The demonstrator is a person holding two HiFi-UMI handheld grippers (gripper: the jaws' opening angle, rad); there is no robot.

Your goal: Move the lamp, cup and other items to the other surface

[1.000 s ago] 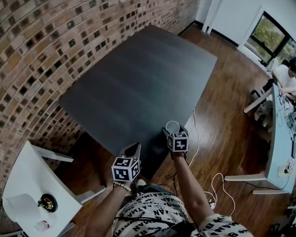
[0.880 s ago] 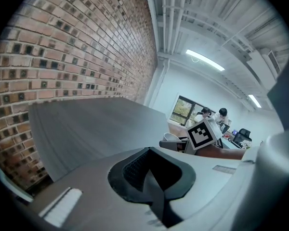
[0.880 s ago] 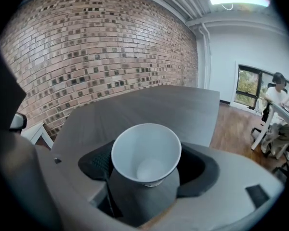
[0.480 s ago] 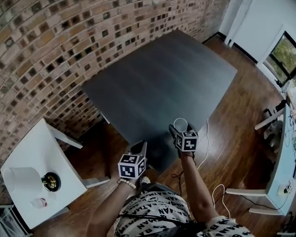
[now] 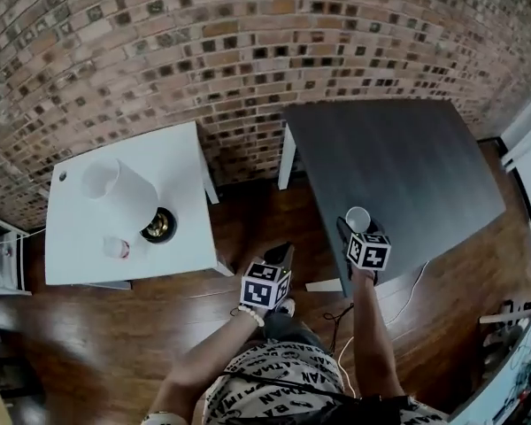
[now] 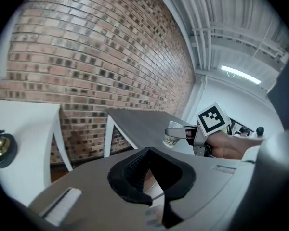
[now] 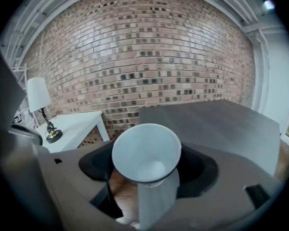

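Now the right tool (image 5: 348, 227) clasps a white paper cup (image 5: 357, 218) above the dark grey worktop (image 5: 407, 158); the left tool (image 5: 281, 255), clenched empty, hangs to its left.

Left of the left tongs (image 6: 151, 191), the picture's edge cuts the lamp (image 6: 0, 148) down to its base. A tiny object (image 5: 117, 248) beside it on the white desk (image 5: 173, 162) is too small to tell.
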